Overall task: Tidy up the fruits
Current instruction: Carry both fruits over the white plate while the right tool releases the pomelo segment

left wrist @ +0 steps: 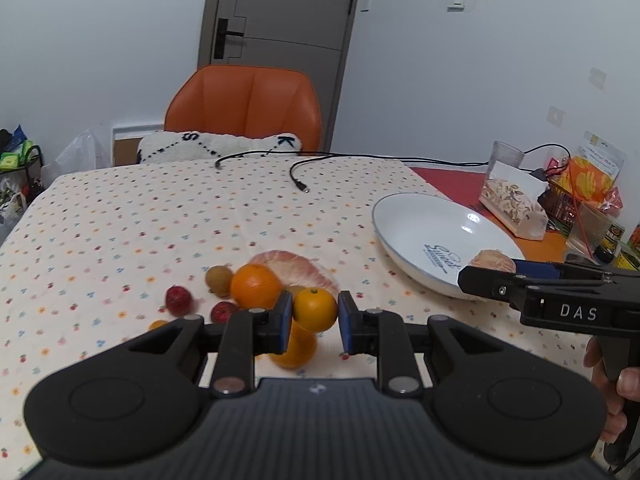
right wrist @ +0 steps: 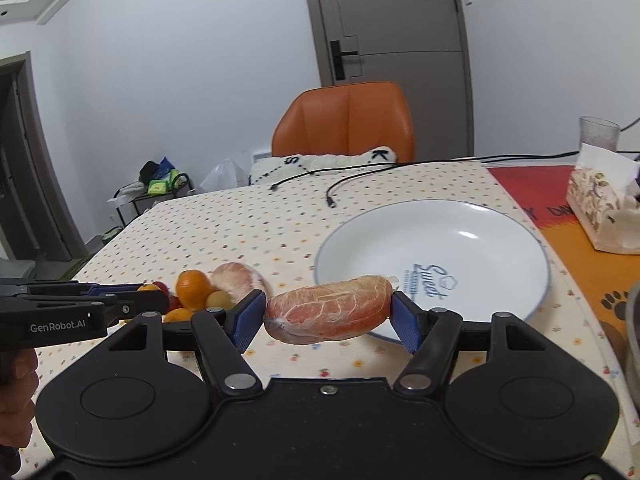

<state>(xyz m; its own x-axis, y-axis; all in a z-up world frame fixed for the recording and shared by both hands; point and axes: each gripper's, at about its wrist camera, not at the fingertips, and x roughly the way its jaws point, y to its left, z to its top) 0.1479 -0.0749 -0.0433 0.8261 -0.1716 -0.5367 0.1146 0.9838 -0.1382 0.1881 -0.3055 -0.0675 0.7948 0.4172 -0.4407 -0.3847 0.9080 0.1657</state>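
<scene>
In the left wrist view, the left gripper (left wrist: 315, 316) sits at lower centre with a small orange (left wrist: 315, 308) between its blue pads; the left pad touches the fruit, while a thin gap shows at the right pad, so whether the grip is firm cannot be told. Just behind it on the dotted tablecloth (left wrist: 120, 216) lie a larger orange (left wrist: 256, 285), a peeled pomelo segment (left wrist: 298, 270), a brown longan (left wrist: 218, 279) and two red fruits (left wrist: 178, 300); another orange (left wrist: 294, 350) lies partly hidden below the pads. This cluster appears small at left centre of the right wrist view.

The right wrist view alone shows the right gripper (right wrist: 328, 316) clamped on a pink pomelo wedge (right wrist: 328, 312), held just before the near rim of the white plate (right wrist: 440, 236) at right centre. In the left view that wedge is only a sliver above the plate's rim at the right edge.

An orange chair (left wrist: 244, 104) stands beyond the table in both views.
</scene>
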